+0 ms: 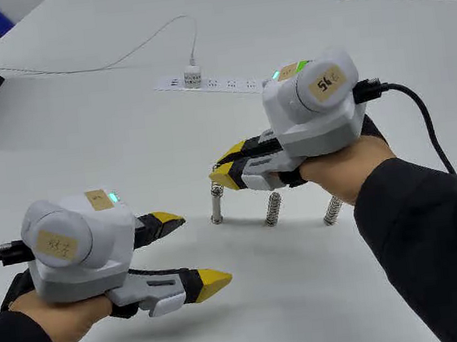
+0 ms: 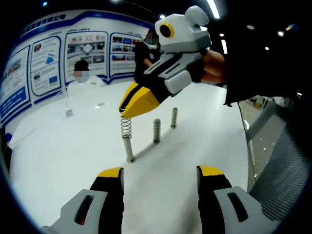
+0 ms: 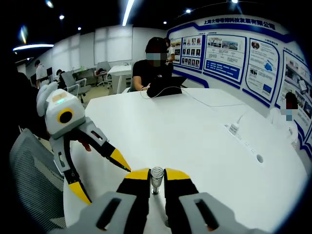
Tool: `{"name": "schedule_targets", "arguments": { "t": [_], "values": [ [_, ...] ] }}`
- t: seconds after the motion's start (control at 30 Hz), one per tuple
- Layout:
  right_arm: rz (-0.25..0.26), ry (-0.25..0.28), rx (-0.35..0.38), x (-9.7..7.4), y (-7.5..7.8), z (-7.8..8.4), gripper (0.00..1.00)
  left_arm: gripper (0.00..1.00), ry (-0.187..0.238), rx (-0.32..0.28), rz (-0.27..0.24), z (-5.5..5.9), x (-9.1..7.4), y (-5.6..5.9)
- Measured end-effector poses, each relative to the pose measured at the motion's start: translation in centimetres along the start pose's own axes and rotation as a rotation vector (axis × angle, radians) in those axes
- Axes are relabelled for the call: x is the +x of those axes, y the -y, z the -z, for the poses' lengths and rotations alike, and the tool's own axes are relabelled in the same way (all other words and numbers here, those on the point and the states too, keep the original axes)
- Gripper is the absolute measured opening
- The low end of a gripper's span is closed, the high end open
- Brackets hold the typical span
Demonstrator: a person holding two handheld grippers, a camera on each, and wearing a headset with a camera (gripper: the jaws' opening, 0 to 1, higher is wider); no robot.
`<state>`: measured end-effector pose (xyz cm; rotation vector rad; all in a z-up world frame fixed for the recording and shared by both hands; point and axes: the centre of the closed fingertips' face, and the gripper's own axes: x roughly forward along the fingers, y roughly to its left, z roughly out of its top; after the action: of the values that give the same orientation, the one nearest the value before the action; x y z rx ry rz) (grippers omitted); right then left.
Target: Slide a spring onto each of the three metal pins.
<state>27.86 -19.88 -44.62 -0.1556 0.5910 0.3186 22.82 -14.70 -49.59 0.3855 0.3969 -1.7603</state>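
Shiny metal springs (image 1: 273, 208) and pins (image 1: 216, 213) stand on a matt table (image 1: 127, 141).

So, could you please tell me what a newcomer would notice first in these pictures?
The right claw, its yellow-tipped jaws pinched on a coiled metal spring riding high on the leftmost thin metal pin, mid-table. Beside it stand the middle pin and right-hand pin, both already loaded, and the left claw hangs open nearer the person, above the white table.

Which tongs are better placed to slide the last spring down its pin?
Right. The right tongs are shut on the spring at the top of the pin, whose lower shaft is bare. The left tongs are open and apart from it.
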Motion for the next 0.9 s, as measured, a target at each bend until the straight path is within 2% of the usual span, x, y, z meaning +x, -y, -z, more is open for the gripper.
{"name": "schedule_targets", "arguments": {
  "t": [0.5,0.9],
  "values": [
    [0.005,-0.032,0.014,1.1,-0.4,1.3,0.12,0.61,0.001,-0.003,0.002,0.1,0.0,0.0],
    [0.014,-0.071,0.034,2.4,-0.2,3.3,0.12,0.61,0.001,-0.008,-0.006,0.3,-0.1,-0.2]
  ]
}}
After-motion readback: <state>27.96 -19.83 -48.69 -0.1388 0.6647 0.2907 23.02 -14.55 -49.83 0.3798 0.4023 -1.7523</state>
